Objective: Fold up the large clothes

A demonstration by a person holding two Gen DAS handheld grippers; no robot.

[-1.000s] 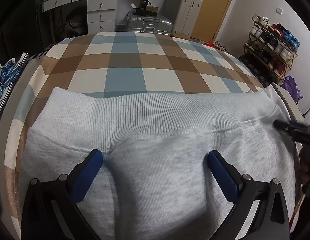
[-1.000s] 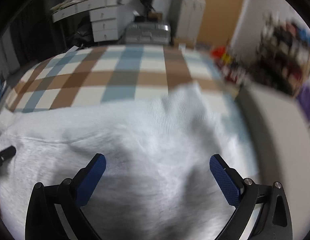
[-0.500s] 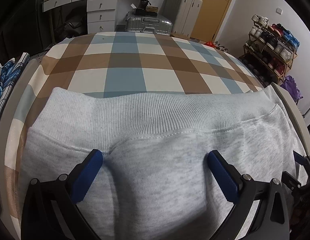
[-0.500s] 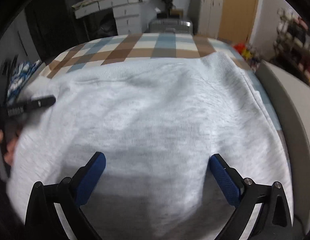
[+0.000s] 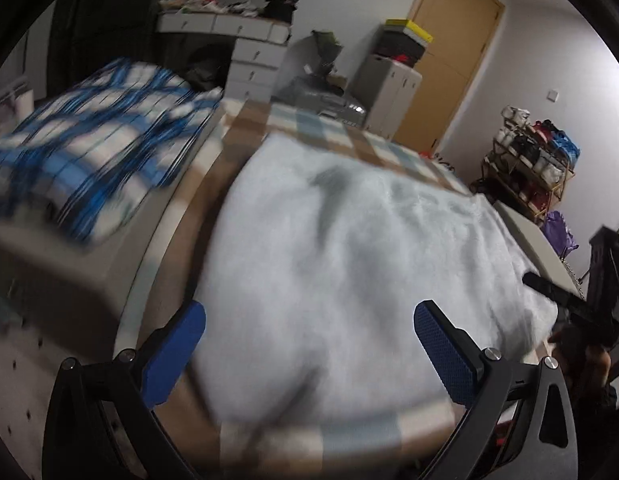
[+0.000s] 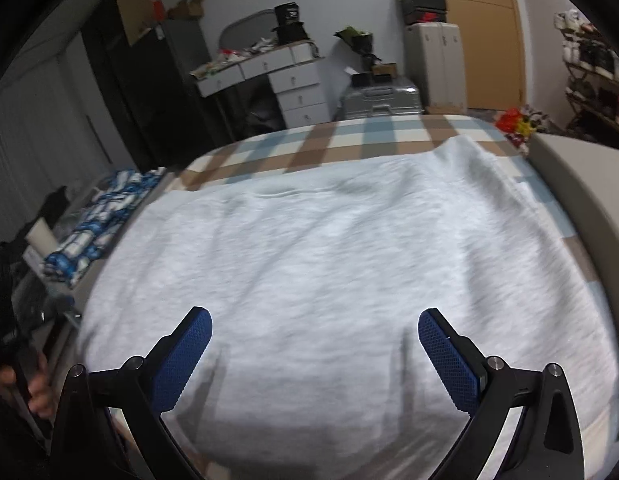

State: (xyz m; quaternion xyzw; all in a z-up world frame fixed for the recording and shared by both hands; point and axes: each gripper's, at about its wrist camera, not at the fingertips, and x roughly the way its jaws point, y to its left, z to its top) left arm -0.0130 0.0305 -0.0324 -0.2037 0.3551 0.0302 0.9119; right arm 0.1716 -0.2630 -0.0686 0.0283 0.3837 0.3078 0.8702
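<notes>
Left gripper (image 5: pixel 309 344): its blue-padded fingers (image 5: pixel 173 354) are being held wide apart, nothing being gripped; the view is blurred.
Right gripper (image 6: pixel 315 354): its fingers (image 6: pixel 449 360) are being kept spread open and empty.
Light grey sweatshirt (image 6: pixel 329 264): it is being seen spread flat on the bed, ahead of and beneath both pairs of fingers.
Checked bedspread (image 6: pixel 349 140): it is being shown beyond the garment, past the fingertips.
Blue-and-white checked cloth (image 5: pixel 89 148): it is lying left of the left fingers, beside the bed.
</notes>
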